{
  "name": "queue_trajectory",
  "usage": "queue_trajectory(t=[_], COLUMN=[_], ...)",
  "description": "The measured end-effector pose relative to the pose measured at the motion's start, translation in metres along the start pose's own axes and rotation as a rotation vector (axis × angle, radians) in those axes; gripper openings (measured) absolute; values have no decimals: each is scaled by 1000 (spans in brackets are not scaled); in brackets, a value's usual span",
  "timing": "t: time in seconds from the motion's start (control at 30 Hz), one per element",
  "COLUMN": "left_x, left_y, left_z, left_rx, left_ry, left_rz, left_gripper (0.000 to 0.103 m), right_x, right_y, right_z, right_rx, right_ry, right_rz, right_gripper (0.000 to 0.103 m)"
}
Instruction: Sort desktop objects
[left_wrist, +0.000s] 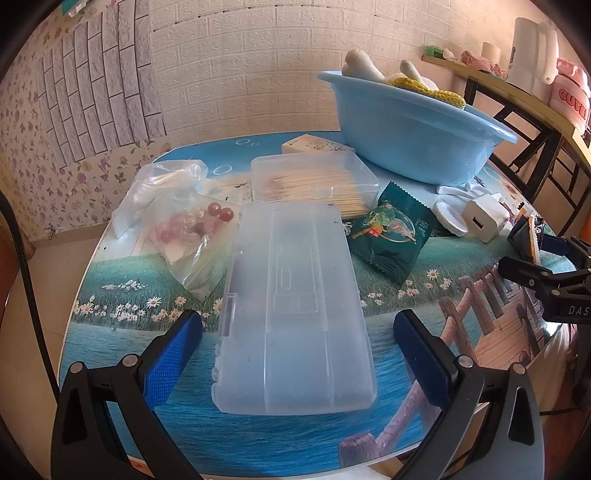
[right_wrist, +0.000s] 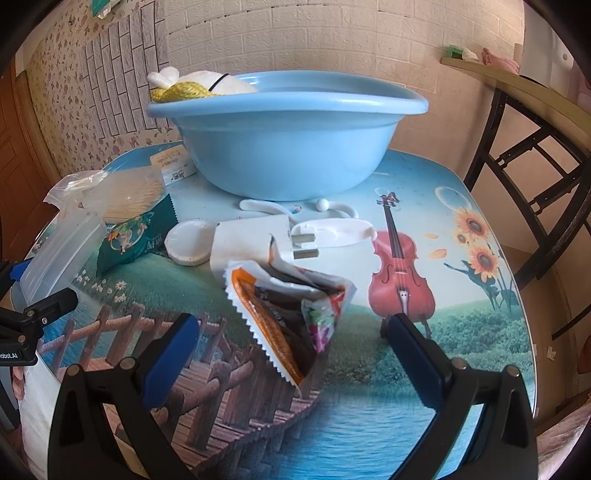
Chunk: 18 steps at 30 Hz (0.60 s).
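Lying between wide-open right claw (right_wrist: 293, 341) pads: crumpled snack wrapper (right_wrist: 288, 314) (untouched).

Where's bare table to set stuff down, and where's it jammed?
Free: the table's right side, from the basin forward past the violin print, and the near edge in front of the snack wrapper. Crowded: the strip from the bead bag and long box across to the charger.
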<state>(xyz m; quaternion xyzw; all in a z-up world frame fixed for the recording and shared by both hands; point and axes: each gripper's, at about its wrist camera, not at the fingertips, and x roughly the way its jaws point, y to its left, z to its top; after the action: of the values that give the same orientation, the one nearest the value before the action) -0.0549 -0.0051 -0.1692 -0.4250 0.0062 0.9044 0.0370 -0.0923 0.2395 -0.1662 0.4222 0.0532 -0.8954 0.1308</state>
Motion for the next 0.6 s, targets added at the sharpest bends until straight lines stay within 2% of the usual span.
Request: queue_trajectory(t=[0.43, 0.6], left_x=[1, 2], left_y=[-1, -1], left_z=[0, 1], left_rx=[1, -2], left_ry=[-7, -9], left_rz=[-1, 2], left_gripper=[103, 103], right_x=[1, -3], right_y=[-1, -19], right_z=[2, -3], right_rx=[-2, 66], right_ry=[18, 20], right_rz=[4, -54], right_gripper=[103, 103])
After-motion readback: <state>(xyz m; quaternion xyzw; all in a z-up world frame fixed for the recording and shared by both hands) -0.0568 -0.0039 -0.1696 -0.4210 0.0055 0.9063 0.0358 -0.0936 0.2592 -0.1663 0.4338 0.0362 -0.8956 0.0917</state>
